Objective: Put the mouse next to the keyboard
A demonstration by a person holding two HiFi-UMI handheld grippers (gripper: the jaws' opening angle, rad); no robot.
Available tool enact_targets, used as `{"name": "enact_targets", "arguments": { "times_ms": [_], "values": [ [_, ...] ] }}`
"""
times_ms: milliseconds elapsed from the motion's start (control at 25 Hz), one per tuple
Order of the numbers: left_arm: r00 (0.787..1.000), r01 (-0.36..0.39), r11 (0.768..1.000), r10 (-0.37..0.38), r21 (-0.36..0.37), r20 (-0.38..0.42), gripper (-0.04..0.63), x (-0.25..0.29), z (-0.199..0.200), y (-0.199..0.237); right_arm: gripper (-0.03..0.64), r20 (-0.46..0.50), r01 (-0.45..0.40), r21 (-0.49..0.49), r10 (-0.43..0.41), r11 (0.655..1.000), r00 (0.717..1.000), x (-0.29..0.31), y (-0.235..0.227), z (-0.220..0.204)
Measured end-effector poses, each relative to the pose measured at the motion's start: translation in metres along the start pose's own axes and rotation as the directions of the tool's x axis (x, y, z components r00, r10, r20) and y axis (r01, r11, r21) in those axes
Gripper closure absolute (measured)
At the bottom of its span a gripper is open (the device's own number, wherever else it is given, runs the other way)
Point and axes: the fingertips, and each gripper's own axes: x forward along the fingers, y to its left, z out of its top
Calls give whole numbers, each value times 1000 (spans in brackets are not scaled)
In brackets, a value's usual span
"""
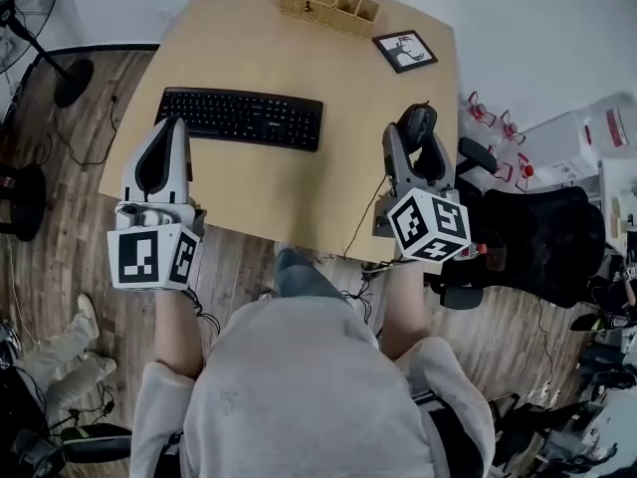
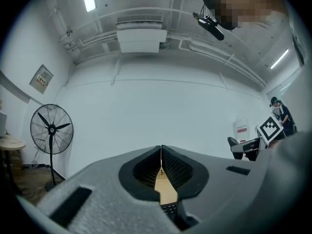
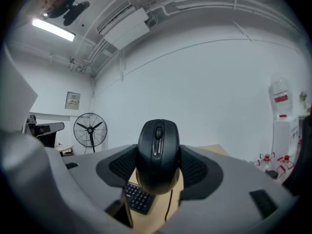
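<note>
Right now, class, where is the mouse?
Head view: the black mouse sits clamped in the right gripper above the table, right of the keyboard.

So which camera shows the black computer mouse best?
The right gripper view: the black computer mouse fills the centre, clamped in the right gripper, wheel visible. The head view shows only its top; the left gripper view misses it.

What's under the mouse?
The right gripper holds the mouse. Below it show table, a keyboard corner and its cable. The spot straight beneath is covered by the mouse.
</note>
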Motion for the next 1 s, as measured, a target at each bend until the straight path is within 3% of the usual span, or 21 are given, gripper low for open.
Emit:
{"name": "enact_targets", "arguments": {
  "times_ms": [200, 400, 1000],
  "values": [
    [999, -25, 1000, 25, 1, -33, 584, 20, -13, 9, 370, -130, 2, 44, 3, 999, 992, 42, -13, -36],
    [997, -42, 999, 42, -5, -68, 584, 35, -27, 15, 370, -260, 18, 80, 4, 997, 965, 71, -25, -80],
    [986, -76, 997, 73, -13, -148, 584, 62, -64, 30, 370, -566, 80, 188, 41, 979, 823, 122, -38, -202]
  ]
}}
